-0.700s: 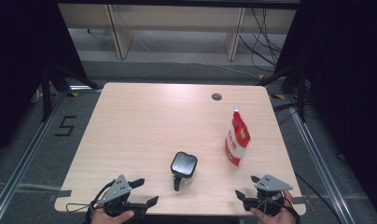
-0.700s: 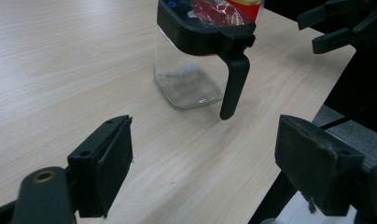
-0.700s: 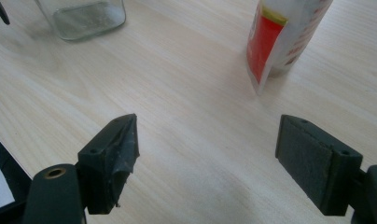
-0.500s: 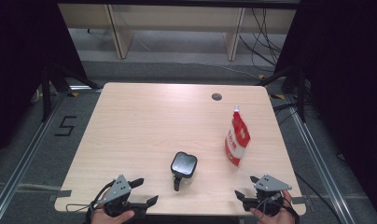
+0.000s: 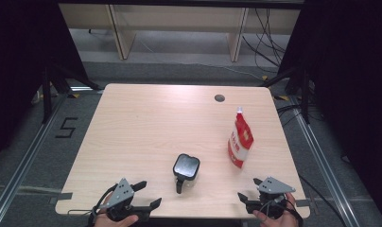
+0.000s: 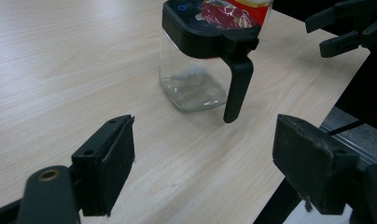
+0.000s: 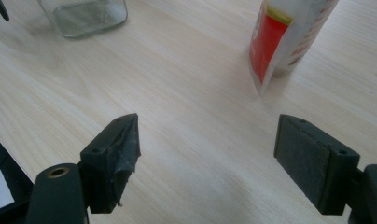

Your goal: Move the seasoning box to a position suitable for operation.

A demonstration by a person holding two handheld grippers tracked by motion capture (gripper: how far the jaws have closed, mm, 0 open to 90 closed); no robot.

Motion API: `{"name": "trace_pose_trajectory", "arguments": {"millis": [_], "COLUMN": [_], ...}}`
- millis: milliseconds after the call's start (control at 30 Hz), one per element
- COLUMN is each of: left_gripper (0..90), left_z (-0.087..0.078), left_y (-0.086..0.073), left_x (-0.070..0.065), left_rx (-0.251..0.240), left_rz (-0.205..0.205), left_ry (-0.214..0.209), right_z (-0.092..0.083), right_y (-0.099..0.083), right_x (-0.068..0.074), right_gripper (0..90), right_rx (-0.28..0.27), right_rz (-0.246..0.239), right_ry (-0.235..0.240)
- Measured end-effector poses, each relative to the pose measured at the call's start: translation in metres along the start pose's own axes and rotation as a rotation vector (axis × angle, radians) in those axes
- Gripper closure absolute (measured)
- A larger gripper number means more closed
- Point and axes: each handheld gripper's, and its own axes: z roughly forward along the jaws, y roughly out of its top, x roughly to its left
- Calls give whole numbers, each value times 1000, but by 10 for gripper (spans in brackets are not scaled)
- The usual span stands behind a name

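A pale wooden worktop is seen from above. Compared with the views from a moment before, nothing has shifted: both hands sit at the same spots on the bottom edge and both objects stand where they stood. That suggests the work has not started and neither object has been approached yet.

At the lower left of the high view, the left claw rests at the worktop's near edge, released and spread wide, holding and touching nothing. Its own view looks between the two black pads toward the jar, with bare wood between them.

Just right of it, in the lower middle, stands a clear glass jar with a black lid and a black handle pointing toward the bottom edge. It appears empty.

Farther right, a red and white pouch stands upright, well apart from the jar.

At the lower right, the right claw is likewise released and wide, gripping nothing, with the pouch ahead of it in the upper right of its own view.
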Motion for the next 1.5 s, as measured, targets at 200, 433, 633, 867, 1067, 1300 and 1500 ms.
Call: {"name": "trace_pose_trajectory", "arguments": {"millis": [200, 433, 633, 867, 1067, 1300, 1500], "left_gripper": [223, 314, 404, 474, 560, 678, 705], "left_z": [6, 24, 48, 62, 69, 68, 58], "left_y": [3, 7, 14, 14, 17, 17, 15], "left_x": [-6, -20, -32, -36, -36, -29, -12], "left_rx": [10, 28, 34, 47, 43, 39, 45], "left_rz": [35, 48, 75, 108, 202, 188, 176], "left_ry": [23, 35, 39, 36, 74, 43, 65], "right_z": [2, 4, 5, 5, 7, 6, 7], "right_y": [0, 0, -1, -2, -1, -2, -2], "right_x": [0, 1, 0, -1, -1, -3, -2], "right_gripper": [227, 226, 222, 217, 216, 219, 221], "right_rx": [-7, 6, 2, 16, 19, 14, 8], "right_rz": [13, 36, 39, 49, 25, 34, 22], "right_ry": [26, 30, 45, 40, 57, 47, 52]}}
